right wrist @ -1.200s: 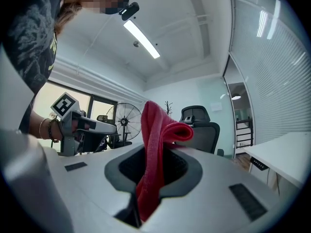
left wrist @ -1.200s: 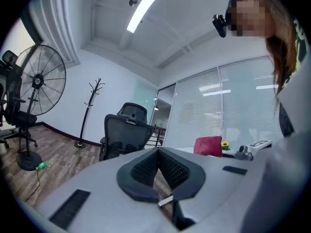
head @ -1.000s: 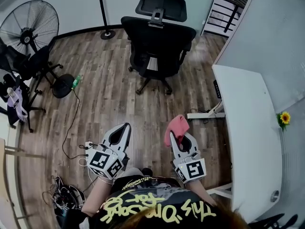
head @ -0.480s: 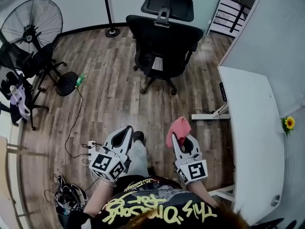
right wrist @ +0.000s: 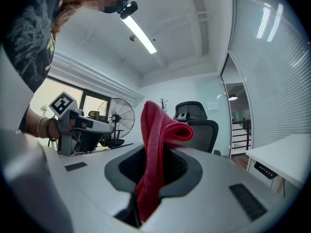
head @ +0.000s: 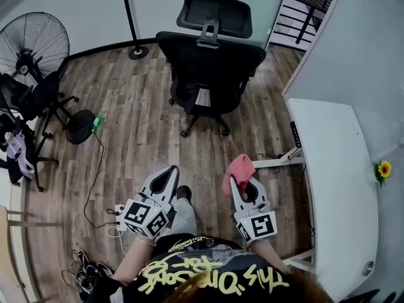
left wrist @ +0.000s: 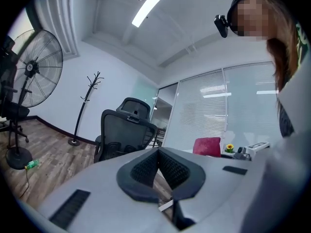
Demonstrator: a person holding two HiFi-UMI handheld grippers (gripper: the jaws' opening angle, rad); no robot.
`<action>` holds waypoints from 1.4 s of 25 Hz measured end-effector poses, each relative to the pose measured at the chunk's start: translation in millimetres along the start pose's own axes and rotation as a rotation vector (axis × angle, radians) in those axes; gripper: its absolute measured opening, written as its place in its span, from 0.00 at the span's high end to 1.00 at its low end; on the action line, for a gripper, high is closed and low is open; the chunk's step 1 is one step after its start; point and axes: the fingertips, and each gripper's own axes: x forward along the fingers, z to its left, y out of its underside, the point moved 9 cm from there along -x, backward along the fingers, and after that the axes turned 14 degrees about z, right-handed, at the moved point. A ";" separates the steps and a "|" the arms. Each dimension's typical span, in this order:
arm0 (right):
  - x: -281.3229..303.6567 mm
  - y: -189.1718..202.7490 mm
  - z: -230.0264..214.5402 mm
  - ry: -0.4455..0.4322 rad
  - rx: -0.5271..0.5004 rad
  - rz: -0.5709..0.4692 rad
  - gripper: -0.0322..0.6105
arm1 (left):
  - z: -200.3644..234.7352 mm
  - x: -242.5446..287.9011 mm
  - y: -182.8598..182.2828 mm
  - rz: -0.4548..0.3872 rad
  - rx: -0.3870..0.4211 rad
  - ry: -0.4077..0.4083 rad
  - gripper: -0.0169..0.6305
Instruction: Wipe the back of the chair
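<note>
A black mesh office chair (head: 211,65) with a headrest stands ahead on the wood floor, its back turned toward me; it also shows in the left gripper view (left wrist: 124,132) and the right gripper view (right wrist: 199,125). My right gripper (head: 240,180) is shut on a red cloth (head: 238,168), which sticks up folded from its jaws (right wrist: 154,144). My left gripper (head: 165,177) is held beside it, jaws closed together with nothing between them (left wrist: 158,166). Both grippers hang well short of the chair.
A white desk (head: 331,169) runs along the right with a small sunflower (head: 380,169) on it. A standing fan (head: 31,46) and a second dark chair (head: 35,106) stand at left. A coat stand (head: 129,17) is at the back wall. Cables (head: 95,169) trail across the floor.
The view has shifted a little and the chair sits slightly nearer. My leg has stepped forward between the grippers. Both grippers keep their hold and pose.
</note>
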 end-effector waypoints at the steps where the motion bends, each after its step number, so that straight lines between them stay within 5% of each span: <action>1: 9.1 -2.2 -2.6 0.001 -0.002 -0.001 0.85 | 7.4 6.4 -4.2 0.001 0.003 0.003 0.99; 22: 202.2 -71.9 -64.2 0.073 -0.004 -0.004 0.85 | 158.6 133.3 -127.8 0.011 0.028 0.066 0.99; 35: 271.1 -89.2 -96.8 0.142 0.026 -0.021 0.85 | 206.2 204.7 -165.5 0.039 0.057 0.127 0.98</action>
